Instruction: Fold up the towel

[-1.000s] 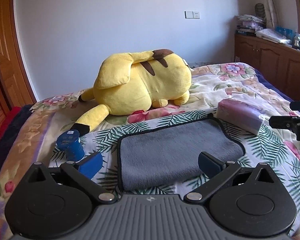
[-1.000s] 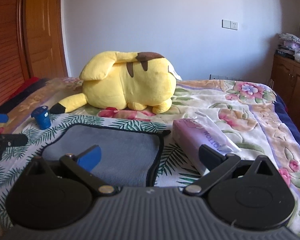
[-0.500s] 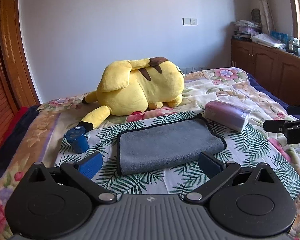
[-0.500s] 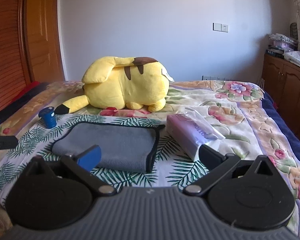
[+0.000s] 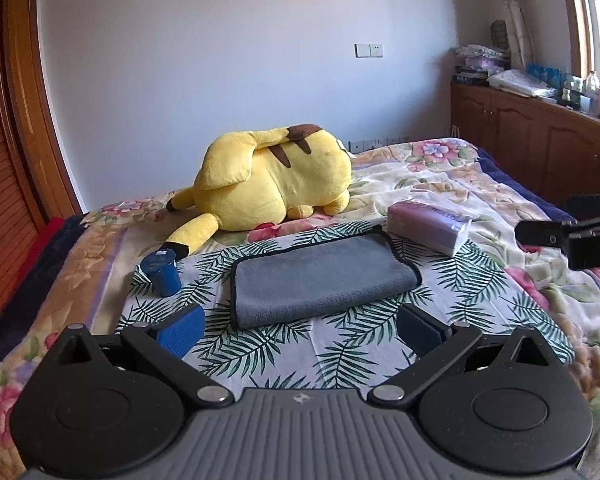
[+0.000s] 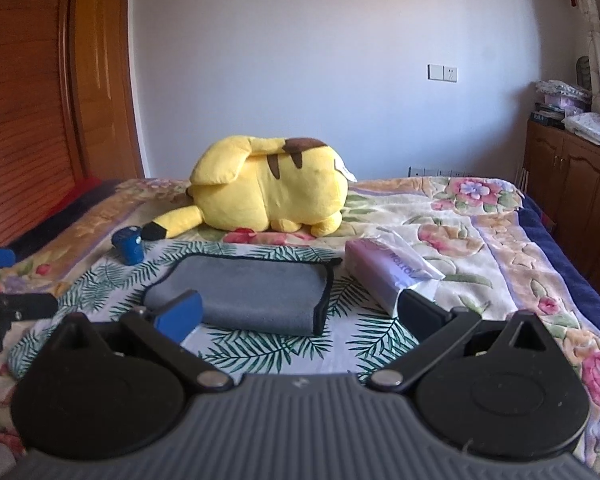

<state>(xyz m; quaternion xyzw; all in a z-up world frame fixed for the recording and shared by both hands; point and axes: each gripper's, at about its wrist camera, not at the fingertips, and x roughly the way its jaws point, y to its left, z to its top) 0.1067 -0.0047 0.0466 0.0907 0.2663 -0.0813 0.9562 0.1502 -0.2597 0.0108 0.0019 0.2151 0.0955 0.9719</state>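
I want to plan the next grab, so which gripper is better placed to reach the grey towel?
Probably left. The left gripper is open and points almost squarely at the grey towel; the right gripper, also open, has the towel off toward its left finger.

Both the left gripper (image 5: 300, 330) and the right gripper (image 6: 298, 312) are farther back and higher above the towel (image 5: 320, 280), jaws wide apart.

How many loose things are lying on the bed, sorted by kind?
Gray towel: 1
Yellow plush toy: 1
Blue container: 1
Tissue pack: 1
Total: 4
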